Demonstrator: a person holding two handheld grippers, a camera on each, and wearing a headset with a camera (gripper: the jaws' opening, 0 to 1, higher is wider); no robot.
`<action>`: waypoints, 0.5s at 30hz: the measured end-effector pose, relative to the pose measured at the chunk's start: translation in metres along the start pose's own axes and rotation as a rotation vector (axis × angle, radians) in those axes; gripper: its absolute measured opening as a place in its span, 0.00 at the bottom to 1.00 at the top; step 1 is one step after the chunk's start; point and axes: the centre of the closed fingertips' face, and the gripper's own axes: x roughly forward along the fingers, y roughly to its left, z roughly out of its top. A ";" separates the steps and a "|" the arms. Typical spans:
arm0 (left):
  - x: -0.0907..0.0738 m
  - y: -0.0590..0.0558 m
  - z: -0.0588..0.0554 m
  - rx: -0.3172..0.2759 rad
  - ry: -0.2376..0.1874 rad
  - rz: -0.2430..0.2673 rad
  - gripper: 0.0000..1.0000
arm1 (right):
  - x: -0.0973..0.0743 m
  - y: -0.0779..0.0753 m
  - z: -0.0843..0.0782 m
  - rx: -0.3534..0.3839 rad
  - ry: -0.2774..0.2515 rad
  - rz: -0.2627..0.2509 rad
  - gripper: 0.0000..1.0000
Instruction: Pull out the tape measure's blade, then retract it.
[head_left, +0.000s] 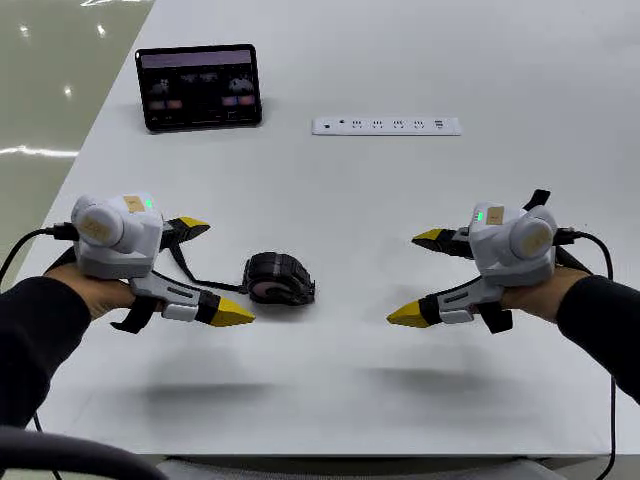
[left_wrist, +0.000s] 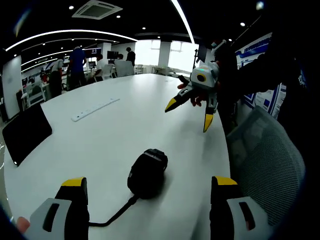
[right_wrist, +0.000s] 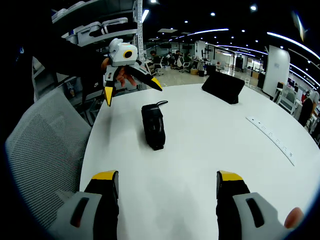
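A black tape measure (head_left: 280, 278) lies on the white table (head_left: 330, 380), its black wrist strap trailing off to the left; no blade shows outside its case. My left gripper (head_left: 212, 270) is open just left of it, yellow tips apart and the tape a short way ahead of them (left_wrist: 147, 172). My right gripper (head_left: 418, 277) is open well to the right, with bare table between it and the tape measure (right_wrist: 153, 125). Across the table, each gripper view catches the other gripper (left_wrist: 192, 107) (right_wrist: 132, 85) with its jaws spread.
A dark tablet (head_left: 198, 87) stands at the back left and a white power strip (head_left: 386, 126) lies at the back centre. A mesh office chair (right_wrist: 42, 145) stands by the table's near edge. People stand far off in the room (left_wrist: 77, 65).
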 end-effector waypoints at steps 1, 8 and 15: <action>0.002 0.000 -0.001 0.012 0.013 -0.006 0.99 | 0.004 0.000 0.001 -0.003 0.004 0.005 0.78; 0.021 0.000 -0.008 0.081 0.099 -0.040 0.88 | 0.037 0.000 0.002 -0.054 0.043 0.046 0.73; 0.039 -0.003 -0.012 0.127 0.159 -0.091 0.80 | 0.071 0.008 0.005 -0.092 0.076 0.090 0.63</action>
